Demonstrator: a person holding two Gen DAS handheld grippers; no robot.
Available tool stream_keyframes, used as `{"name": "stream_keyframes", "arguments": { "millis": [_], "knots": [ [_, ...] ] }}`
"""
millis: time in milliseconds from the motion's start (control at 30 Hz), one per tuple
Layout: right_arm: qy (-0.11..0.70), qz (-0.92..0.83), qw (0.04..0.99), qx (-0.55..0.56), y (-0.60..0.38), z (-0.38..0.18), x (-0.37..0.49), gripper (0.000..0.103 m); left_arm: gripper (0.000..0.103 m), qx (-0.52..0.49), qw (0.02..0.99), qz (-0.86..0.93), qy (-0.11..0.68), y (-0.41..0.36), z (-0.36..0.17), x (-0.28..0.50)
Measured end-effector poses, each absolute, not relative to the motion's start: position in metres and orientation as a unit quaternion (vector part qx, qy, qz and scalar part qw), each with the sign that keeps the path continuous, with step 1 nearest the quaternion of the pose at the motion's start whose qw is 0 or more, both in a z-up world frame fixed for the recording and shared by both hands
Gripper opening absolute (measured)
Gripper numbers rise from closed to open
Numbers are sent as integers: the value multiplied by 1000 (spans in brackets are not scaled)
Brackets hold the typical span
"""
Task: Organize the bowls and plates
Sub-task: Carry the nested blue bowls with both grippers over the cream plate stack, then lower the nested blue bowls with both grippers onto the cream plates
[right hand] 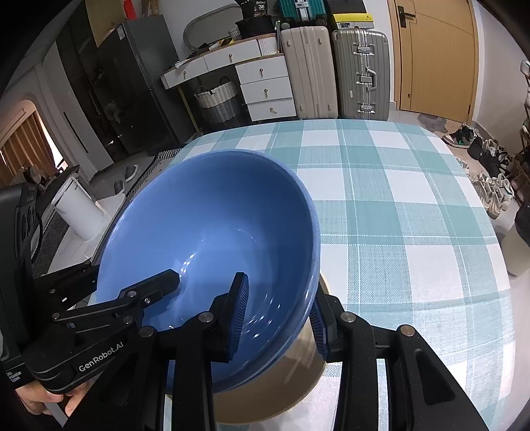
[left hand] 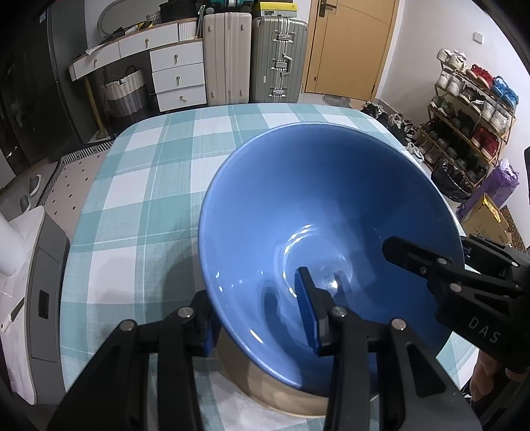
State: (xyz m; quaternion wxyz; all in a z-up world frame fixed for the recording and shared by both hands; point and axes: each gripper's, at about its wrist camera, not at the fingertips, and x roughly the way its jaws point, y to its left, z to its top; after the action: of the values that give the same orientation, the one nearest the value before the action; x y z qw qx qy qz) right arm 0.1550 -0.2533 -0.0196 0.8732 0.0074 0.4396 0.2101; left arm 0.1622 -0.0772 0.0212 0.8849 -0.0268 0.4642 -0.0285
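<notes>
Home, lived-in room: suitcases [left hand: 255,56], drawer unit [left hand: 177,78], loaded shoe rack [left hand: 470,109], checked cloth on counter [left hand: 159,172].

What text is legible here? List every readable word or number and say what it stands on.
"DAS": white letters on the black body of the right gripper, seen from the left wrist.
"GenRobot.AI": white letters on the black body of the left gripper, seen from the right wrist.
"36": on the dark box atop the white drawer unit.
Smaller print below "GenRobot.AI", the yellow label above the suitcases and the cardboard box print are too blurred to read.
</notes>
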Motion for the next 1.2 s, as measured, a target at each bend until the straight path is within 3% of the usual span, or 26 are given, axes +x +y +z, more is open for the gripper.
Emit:
{"name": "stream_keyframes", "arguments": {
  "millis": [1200],
  "knots": [
    [444,205,872,10,-253,-23,168,36,39,-30,883,-29,468,-79,22,176]
  ]
}}
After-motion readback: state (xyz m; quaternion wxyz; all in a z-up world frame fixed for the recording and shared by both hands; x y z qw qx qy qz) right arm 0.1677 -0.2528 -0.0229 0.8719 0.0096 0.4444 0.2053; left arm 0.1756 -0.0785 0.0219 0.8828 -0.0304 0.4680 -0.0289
